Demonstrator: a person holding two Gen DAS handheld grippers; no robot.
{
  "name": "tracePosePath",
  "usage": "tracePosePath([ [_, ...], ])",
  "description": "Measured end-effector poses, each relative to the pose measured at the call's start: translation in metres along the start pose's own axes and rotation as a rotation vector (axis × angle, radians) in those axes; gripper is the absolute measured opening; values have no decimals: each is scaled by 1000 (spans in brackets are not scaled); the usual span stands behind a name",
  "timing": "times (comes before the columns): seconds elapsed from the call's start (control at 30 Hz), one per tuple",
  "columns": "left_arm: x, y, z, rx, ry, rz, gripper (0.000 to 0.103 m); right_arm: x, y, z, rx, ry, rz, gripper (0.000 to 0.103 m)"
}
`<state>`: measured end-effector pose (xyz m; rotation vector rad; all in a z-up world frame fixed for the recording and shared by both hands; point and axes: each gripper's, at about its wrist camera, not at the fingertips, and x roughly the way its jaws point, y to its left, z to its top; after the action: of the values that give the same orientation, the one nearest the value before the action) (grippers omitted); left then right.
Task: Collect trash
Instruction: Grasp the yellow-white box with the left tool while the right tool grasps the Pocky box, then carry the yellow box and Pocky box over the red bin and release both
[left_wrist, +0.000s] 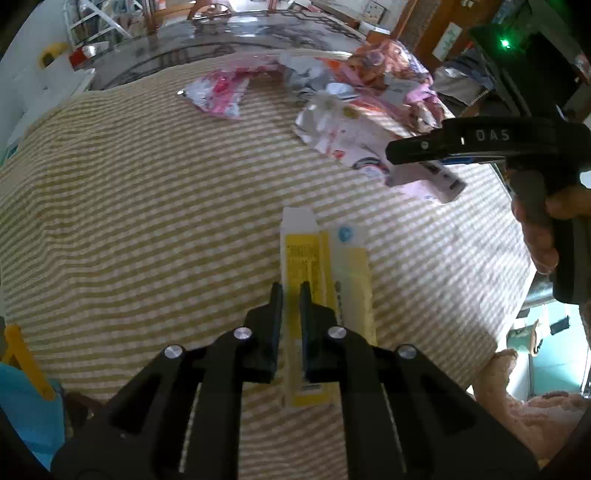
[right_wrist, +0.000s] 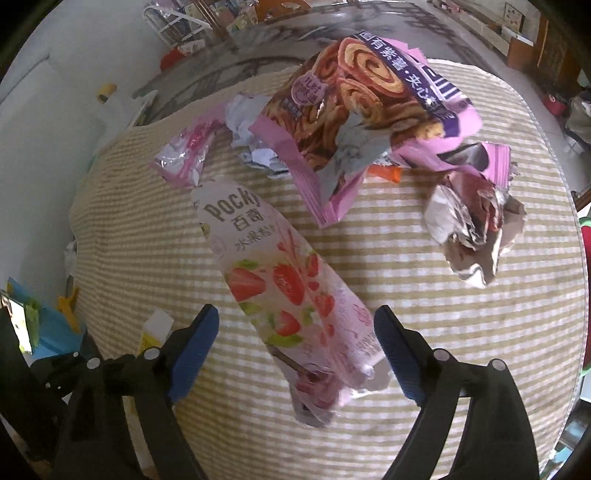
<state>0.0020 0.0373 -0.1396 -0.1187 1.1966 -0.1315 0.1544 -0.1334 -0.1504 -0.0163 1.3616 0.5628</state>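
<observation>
My left gripper (left_wrist: 290, 291) is shut on a flat yellow and white carton (left_wrist: 301, 243), which lies lengthwise on the striped tablecloth (left_wrist: 147, 177); its black fingers pinch the carton's near part. My right gripper (right_wrist: 295, 325) is open and points down, and its blue pads (right_wrist: 201, 332) stand on either side of the lower end of a pink Pocky strawberry wrapper (right_wrist: 273, 273) without touching it. In the left wrist view the right gripper (left_wrist: 399, 157), held by a hand (left_wrist: 535, 236), hovers over that wrapper (left_wrist: 343, 136). A corner of the carton (right_wrist: 157, 326) shows in the right wrist view.
Beyond the Pocky wrapper lie a large purple snack bag (right_wrist: 369, 110), a crumpled foil wrapper (right_wrist: 469, 229), crumpled white paper (right_wrist: 247, 129) and a clear pink wrapper (right_wrist: 184, 151). The cloth's edge drops off at the right (left_wrist: 509, 325). A glossy tabletop (left_wrist: 229, 44) continues behind the cloth.
</observation>
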Motion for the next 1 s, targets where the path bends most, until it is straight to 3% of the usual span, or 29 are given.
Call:
tracePosePath([
  [0.07, 1, -1, 1, -11, 0, -10, 35, 4, 3, 4, -2, 1, -9, 83],
  [0.13, 0, -2, 1, -13, -6, -22, 47, 9, 10, 7, -22, -1, -32, 83],
  [0.27, -2, -14, -1, -7, -12, -41, 57, 17, 17, 7, -48, -3, -93, 83],
  [0.3, -2, -15, -2, -8, -12, -44, 57, 19, 19, 6, -53, -3, -101, 82],
  [0.37, -1, -16, -2, -13, -6, -52, 57, 21, 24, 4, -88, -10, -137, 63],
  [0.43, -1, -14, -2, -23, -5, -57, 60, 21, 29, 2, -129, -23, -149, 52],
  [0.5, -1, -12, -2, -39, -5, -64, 61, 18, 32, 0, -137, -34, -136, 28],
  [0.73, -11, -3, 1, -73, -28, -106, 61, -7, 27, -17, -92, -85, -83, 24],
  [0.83, -9, -8, 0, -47, -16, -134, 68, -16, 19, -26, -62, -89, -66, 24],
  [1.0, 4, -30, -2, 33, 44, -150, 69, -26, 4, -44, 43, -106, -26, 24],
])
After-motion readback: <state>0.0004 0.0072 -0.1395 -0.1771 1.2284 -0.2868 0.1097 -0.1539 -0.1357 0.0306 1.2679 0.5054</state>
